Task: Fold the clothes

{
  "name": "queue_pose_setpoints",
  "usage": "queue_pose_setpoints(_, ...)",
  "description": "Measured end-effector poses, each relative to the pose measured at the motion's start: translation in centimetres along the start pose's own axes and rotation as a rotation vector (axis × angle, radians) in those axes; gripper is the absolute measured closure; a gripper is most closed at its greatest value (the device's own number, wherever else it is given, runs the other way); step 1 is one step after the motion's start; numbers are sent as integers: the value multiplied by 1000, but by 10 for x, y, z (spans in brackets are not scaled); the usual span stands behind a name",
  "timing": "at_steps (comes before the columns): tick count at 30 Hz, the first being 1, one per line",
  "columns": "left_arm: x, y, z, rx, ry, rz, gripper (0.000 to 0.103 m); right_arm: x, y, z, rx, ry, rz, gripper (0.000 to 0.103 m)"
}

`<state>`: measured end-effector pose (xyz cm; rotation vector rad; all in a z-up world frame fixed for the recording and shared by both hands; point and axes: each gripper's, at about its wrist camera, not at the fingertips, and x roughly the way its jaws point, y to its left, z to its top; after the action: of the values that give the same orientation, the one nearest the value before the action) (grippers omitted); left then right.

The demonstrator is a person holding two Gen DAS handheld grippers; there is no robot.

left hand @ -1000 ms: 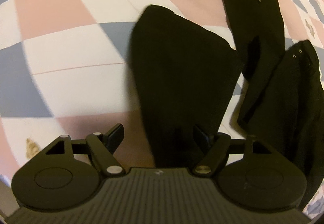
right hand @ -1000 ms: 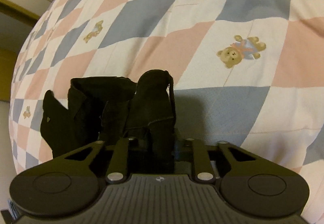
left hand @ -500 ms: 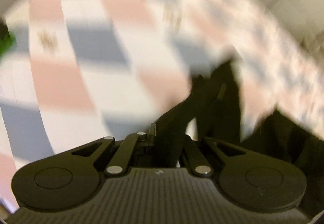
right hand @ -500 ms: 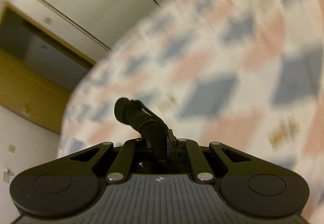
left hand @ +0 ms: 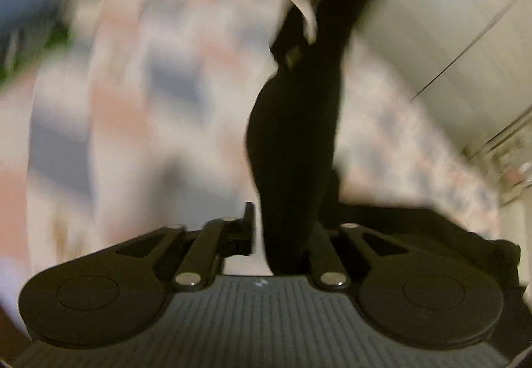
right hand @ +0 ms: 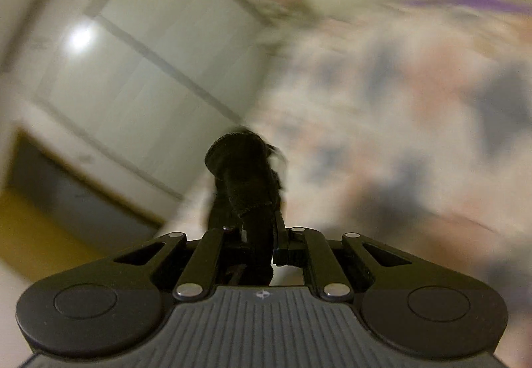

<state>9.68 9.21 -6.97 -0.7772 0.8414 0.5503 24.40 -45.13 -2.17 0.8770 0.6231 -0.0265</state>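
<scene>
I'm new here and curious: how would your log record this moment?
left gripper: shut on black garment | right gripper: shut on black garment | views: blurred

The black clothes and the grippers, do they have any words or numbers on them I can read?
No words or numbers can be read in either view.
Left gripper base: one tiny pale emblem, a shape, not letters.
Right gripper base: the same tiny emblem, no letters.
Black garment: a small dull spot, maybe a button, too blurred to read.
Checked bedspread: blurred, no text shows.
</scene>
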Motion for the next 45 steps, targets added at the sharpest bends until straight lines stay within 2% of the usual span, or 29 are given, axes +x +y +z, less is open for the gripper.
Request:
queue_pose_setpoints(2, 41, 33, -46, -28, 165, 91, 76, 1, -64, -26, 58, 64, -180, 94)
queue_pose_setpoints(4, 44, 49, -58, -40, 180, 124, 76, 5, -131, -60, 154, 164, -382, 87)
queue_pose_setpoints(6, 46, 66, -69, -51, 189, 154, 82, 1, -176, -88, 230, 226, -524, 85)
queue_pose_setpoints(8, 47, 82, -79, -62, 198, 184, 77, -9, -200, -106, 264, 246, -563, 80)
queue_pose_setpoints(9, 48, 90, -84, -68, 202, 200, 76, -12, -205, -110, 276, 247, -570, 74)
queue_pose_setpoints(10, 49, 98, -90, -74, 207, 215, 75, -14, -209, -112, 281, 247, -559, 71)
queue_pose_setpoints(12, 50, 114, -100, -85, 216, 245, 73, -13, -209, -115, 278, 243, -527, 56)
queue_pose_setpoints(13, 50, 115, -98, -97, 206, 247, 71, -12, -208, -116, 276, 239, -510, 55)
queue_pose_setpoints(15, 49, 116, -94, -121, 184, 248, 60, -6, -212, -116, 282, 233, -476, 55)
queue_pose_setpoints(17, 50, 125, -101, -159, 165, 272, 59, 1, -217, -116, 290, 227, -442, 54)
queue_pose_setpoints(19, 52, 136, -102, -210, 143, 267, 59, 8, -221, -115, 298, 221, -408, 49)
queue_pose_setpoints(23, 54, 150, -100, -289, 110, 252, 56, 20, -232, -126, 311, 212, -375, 49)
queue_pose_setpoints(28, 23, 151, -100, -262, 47, 240, 58, 29, -234, -131, 304, 201, -359, 49)
queue_pose_setpoints(31, 4, 162, -98, -272, 12, 259, 50, 32, -232, -130, 296, 207, -361, 49)
queue_pose_setpoints(33, 12, 168, -100, -306, 34, 251, 39, 35, -233, -131, 296, 212, -363, 49)
queue_pose_setpoints(36, 28, 173, -104, -333, 63, 253, 39, 38, -231, -136, 291, 216, -359, 49)
queue_pose_setpoints(38, 38, 168, -100, -317, 55, 261, 41, 40, -226, -138, 273, 211, -352, 56)
queue_pose_setpoints(39, 40, 165, -96, -313, 47, 251, 58, 40, -222, -136, 256, 210, -364, 67)
queue_pose_setpoints(40, 43, 163, -91, -309, 40, 242, 71, 40, -218, -134, 236, 210, -381, 84)
queue_pose_setpoints(41, 45, 160, -87, -305, 32, 232, 94, 39, -216, -132, 226, 208, -386, 91)
queue_pose_setpoints(42, 48, 157, -82, -301, 25, 223, 100, 35, -214, -129, 226, 204, -375, 94)
queue_pose_setpoints(45, 38, 125, -51, -161, -25, 146, 100, 21, -204, -123, 217, 179, -317, 96)
